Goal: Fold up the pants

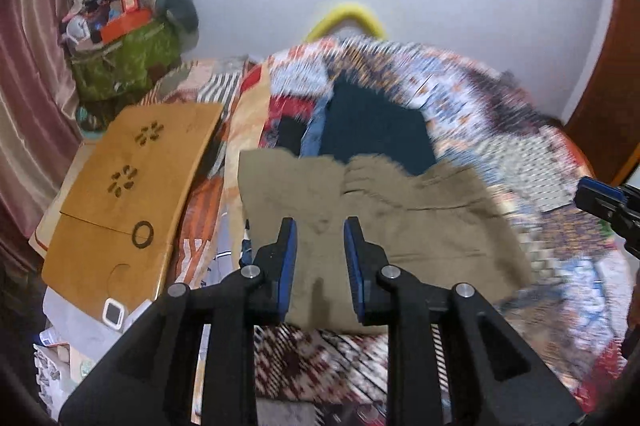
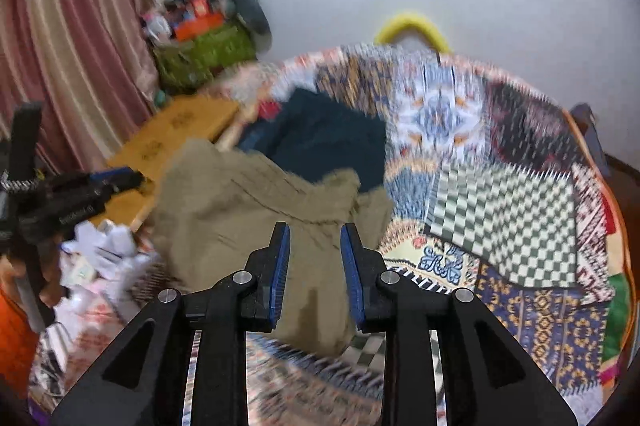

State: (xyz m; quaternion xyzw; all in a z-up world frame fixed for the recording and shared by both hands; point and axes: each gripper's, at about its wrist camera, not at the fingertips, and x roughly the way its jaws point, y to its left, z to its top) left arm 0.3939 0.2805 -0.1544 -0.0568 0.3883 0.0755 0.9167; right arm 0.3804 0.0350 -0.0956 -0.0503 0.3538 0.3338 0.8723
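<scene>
- Hovering my left gripper [image 1: 320,226] with fingers apart and nothing between them; the right gripper [image 2: 314,230] is the same.
- Khaki pants [image 1: 372,226] lie bunched on the quilt [image 1: 540,161] straight ahead of both, stretching left to right.
- Left looks nearer the middle, so I'd guess it goes in first.

pants [image 1: 384,226] on quilt [image 1: 520,145], before left gripper [image 1: 320,226] | dark garment [image 1: 376,129] behind pants, seemingly touching | wooden board [image 1: 128,185] left of pants | bag [image 1: 124,65] behind board | right gripper [image 1: 612,205] right of pants
</scene>
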